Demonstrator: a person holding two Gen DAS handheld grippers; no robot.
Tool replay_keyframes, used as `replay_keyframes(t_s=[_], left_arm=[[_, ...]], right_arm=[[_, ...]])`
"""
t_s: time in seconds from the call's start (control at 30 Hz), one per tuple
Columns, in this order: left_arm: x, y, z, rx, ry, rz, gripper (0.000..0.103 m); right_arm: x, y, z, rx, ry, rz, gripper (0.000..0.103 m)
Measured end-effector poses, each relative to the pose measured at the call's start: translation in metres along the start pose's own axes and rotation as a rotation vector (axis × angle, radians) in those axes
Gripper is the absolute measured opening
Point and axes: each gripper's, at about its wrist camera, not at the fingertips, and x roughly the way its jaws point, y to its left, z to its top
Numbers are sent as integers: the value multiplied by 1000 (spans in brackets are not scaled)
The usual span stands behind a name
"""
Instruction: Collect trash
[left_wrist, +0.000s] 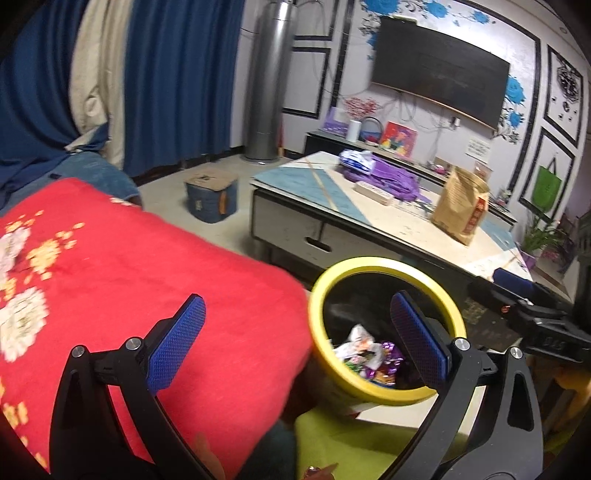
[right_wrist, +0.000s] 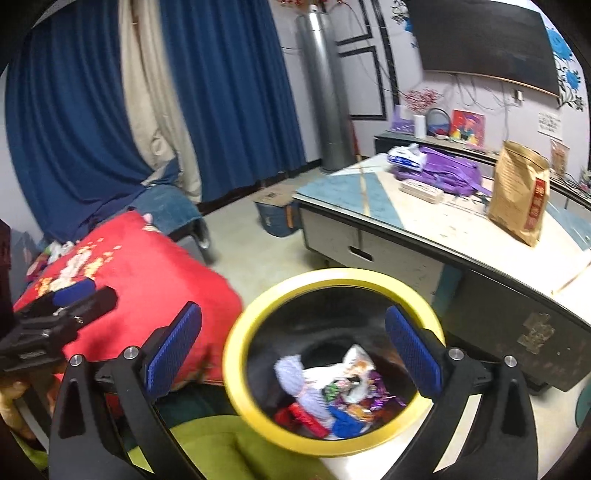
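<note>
- Right wrist view: right gripper (right_wrist: 291, 350) fully spread, empty, above yellow-rimmed bin (right_wrist: 236, 373); wrappers (right_wrist: 351, 384) lie inside.
- Left gripper (left_wrist: 299, 343) likewise wide, empty, beside bin.
- Judged: drop done; next needs locating remaining trash.

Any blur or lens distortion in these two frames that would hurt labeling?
Left wrist view: strong fisheye bending, dark corners; the red blanket is smeared, the yellow-rimmed bin fairly sharp. Right wrist view: same bending; the bin's rim is motion-blurred, yet the wrappers inside stay readable.
</note>
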Motion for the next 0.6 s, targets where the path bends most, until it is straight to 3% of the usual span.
replay_keyframes(t_s=[0.13, 0.6], left_arm=[[-19, 9, -4, 2, -32, 52, 92], [-88, 43, -28, 7, -182, 172, 92]], right_arm=[[-11, 22, -1, -9, -38, 28, 97], [-50, 90, -24, -128, -262, 9, 97]])
